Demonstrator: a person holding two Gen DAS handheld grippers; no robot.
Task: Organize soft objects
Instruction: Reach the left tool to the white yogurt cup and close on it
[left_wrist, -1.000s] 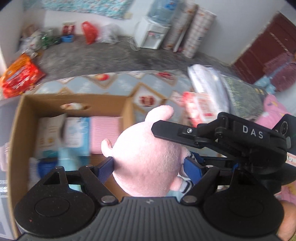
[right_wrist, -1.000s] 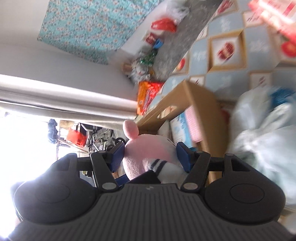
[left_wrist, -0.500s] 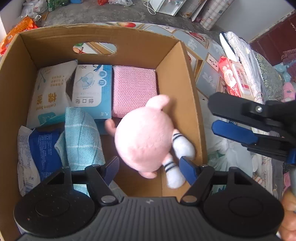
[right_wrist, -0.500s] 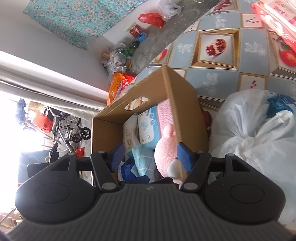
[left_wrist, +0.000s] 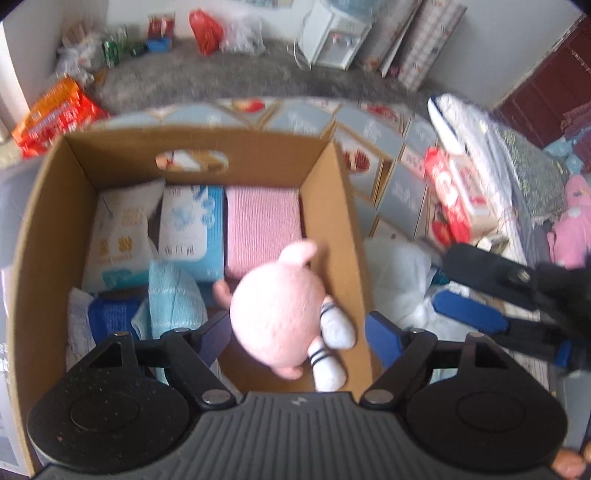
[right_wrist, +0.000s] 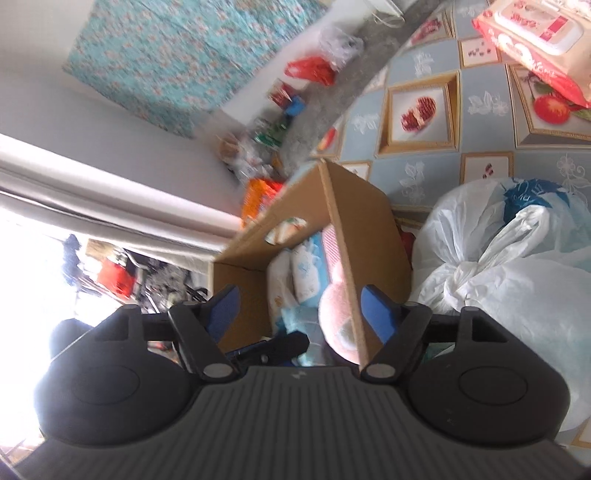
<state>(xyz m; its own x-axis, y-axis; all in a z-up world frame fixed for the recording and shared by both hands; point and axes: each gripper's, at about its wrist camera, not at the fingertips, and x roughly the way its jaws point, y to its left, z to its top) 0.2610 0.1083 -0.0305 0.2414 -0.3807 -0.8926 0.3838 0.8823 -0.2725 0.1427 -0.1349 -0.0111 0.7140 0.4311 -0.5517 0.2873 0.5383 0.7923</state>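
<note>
L gripper: jaws spread wide, just been opening, nothing pinched. Pink plush toy sits between and beyond the blue pads, clear of both; released, resting inside the cardboard box against its right wall, head up toward the far end, striped-sock legs toward the camera.

R gripper: jaws also wide, just been opening, gripping nothing. They straddle the box's near wall edge; plush visible just behind that edge in this view. In the left wrist view the R gripper hangs outside the box, to the right, above a white plastic bag.

Handling, judged: plush looks light, squashy, fuzzy pile, so grippy, not slippery, nothing to break. Round body would compress under the pads and spring back; best hold prob. across the body's middle, side to side. Ears and legs thin and floppy, poor holds; toy would dangle and swing.

Materials outward:
- box: corrugated card, stiff, matte brown, oval handle cut-out in far wall.
- pink knit cloth: folded flat, ribbed weave, lying at the far end next to the plush's ear.
- blue-white packet and white packet: glossy film, pillowy, prob. slippery.
- teal towel: rolled, waffle-ish weave, soft.
- dark blue pack, lower left corner, partly hidden.

Outside: surface has a slick printed cloth, fruit-panel pattern; red wet-wipes pack on it, crinkly film. White bag thin and rumpled, knotted.
</note>
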